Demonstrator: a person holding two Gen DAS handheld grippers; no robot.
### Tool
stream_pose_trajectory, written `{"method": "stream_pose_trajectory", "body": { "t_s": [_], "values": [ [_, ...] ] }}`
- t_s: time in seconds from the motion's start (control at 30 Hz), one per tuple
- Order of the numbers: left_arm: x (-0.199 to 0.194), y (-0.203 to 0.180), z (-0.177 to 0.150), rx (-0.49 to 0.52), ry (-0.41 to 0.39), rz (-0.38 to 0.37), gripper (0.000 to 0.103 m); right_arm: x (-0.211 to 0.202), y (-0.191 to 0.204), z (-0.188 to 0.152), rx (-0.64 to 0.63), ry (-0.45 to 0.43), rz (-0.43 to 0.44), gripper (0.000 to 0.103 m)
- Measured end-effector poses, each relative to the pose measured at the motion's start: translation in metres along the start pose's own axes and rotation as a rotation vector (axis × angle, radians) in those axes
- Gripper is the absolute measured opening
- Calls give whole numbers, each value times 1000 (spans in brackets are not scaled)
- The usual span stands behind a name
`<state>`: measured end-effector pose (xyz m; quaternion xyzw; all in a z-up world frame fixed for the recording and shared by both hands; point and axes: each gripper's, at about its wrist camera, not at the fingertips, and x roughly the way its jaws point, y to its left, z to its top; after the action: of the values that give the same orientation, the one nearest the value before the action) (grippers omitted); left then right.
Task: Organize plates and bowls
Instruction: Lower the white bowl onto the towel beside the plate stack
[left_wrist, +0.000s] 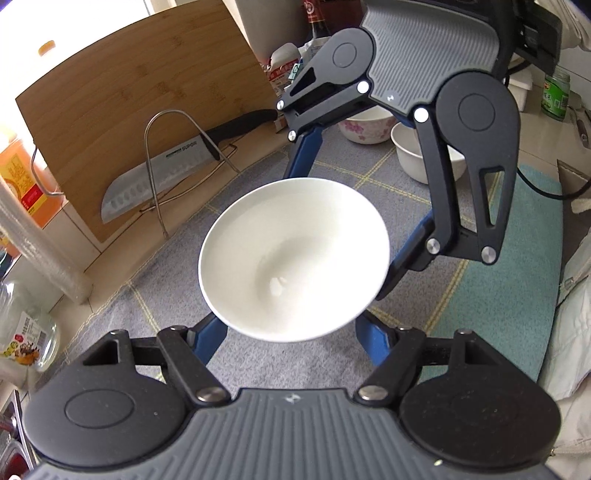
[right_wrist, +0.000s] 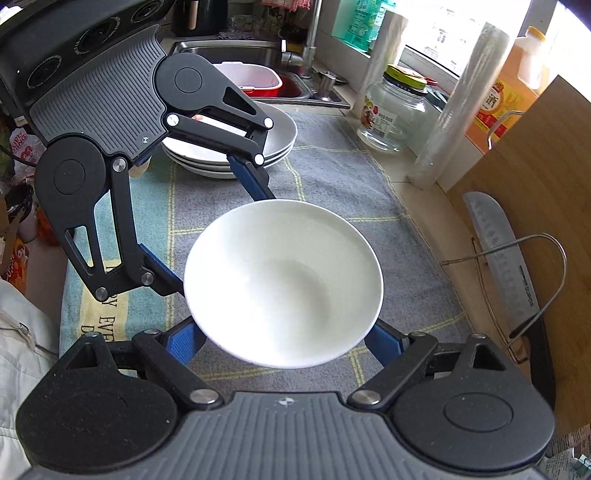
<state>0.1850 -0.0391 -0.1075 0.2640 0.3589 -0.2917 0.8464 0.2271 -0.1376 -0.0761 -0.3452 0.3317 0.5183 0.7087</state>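
The white bowl (left_wrist: 293, 258) hung above the cloth (left_wrist: 258, 354), clamped by the left gripper (left_wrist: 293, 339) and the right gripper (right_wrist: 286, 341) together. Plates (right_wrist: 236, 155) were already stacked; two bowls (left_wrist: 413, 155) remained loose, so sorting appeared partly complete.

Left tool (left_wrist: 293, 332) clamped; right tool (right_wrist: 286, 343) likewise.

1. "SUPOR" is printed on the knife blade (left_wrist: 147, 173), held in a wire rack left of the left gripper (left_wrist: 295, 332).
2. Partial letters "EVE" are seen on the teal cloth (right_wrist: 99, 317), left of the right gripper (right_wrist: 284, 339).
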Motion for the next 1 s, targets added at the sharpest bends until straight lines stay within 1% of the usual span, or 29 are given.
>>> {"method": "stream_pose_trajectory", "body": {
  "t_s": [0.3, 0.53, 1.0],
  "values": [
    [-16, 5, -30, -46, 23, 28, 76, 22, 18, 24, -45, 6, 29, 94],
    [-21, 10, -49, -74, 45, 21, 76, 37, 28, 32, -51, 15, 40, 94],
    [-15, 13, -57, -74, 62, -10, 76, 49, 26, 32, -17, 47, 64, 94]
  ]
}}
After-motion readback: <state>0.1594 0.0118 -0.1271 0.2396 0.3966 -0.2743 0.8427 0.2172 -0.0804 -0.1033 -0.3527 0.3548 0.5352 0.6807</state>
